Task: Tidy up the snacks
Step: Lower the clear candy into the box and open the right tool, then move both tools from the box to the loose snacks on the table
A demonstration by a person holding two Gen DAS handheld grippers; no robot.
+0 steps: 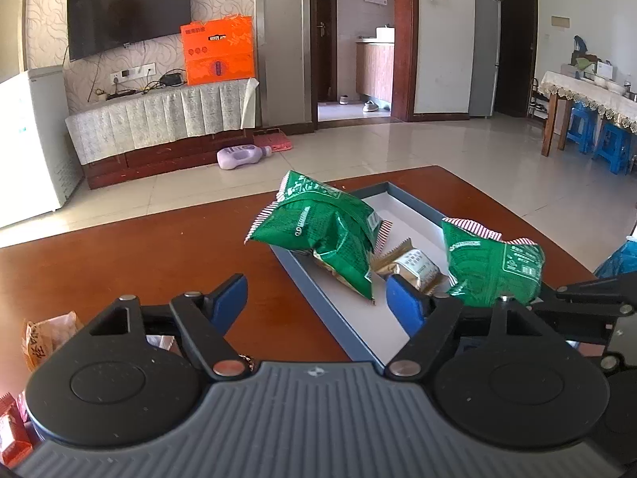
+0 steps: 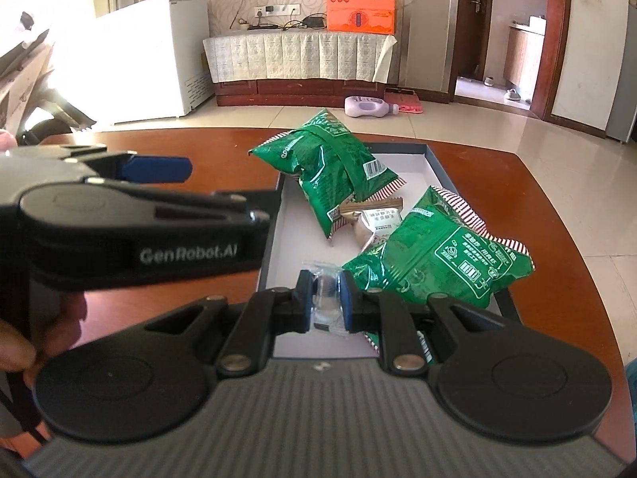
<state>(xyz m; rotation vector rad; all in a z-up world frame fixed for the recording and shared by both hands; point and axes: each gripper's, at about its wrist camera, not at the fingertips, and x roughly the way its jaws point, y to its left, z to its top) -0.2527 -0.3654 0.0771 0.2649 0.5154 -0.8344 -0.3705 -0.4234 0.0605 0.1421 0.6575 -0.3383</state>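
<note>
A blue-rimmed tray (image 1: 306,286) with a white floor lies on the brown table. In it are two green snack bags, one at the far end (image 1: 322,231) and one nearer on the right (image 1: 493,267), with a small gold packet (image 1: 414,267) between them. My left gripper (image 1: 316,298) is open and holds nothing; it hangs over the tray's left rim. My right gripper (image 2: 324,298) is shut on a small clear-wrapped snack (image 2: 323,279) over the near end of the tray (image 2: 286,247), beside the nearer green bag (image 2: 438,255). The far green bag (image 2: 326,159) and the gold packet (image 2: 374,219) lie beyond.
Orange snack packets (image 1: 43,338) and red ones (image 1: 12,430) lie on the table at the near left. A blue bag (image 1: 621,259) sits off the table's right edge. A hand (image 2: 24,338) grips the left tool. Tiled floor lies beyond the table's far edge.
</note>
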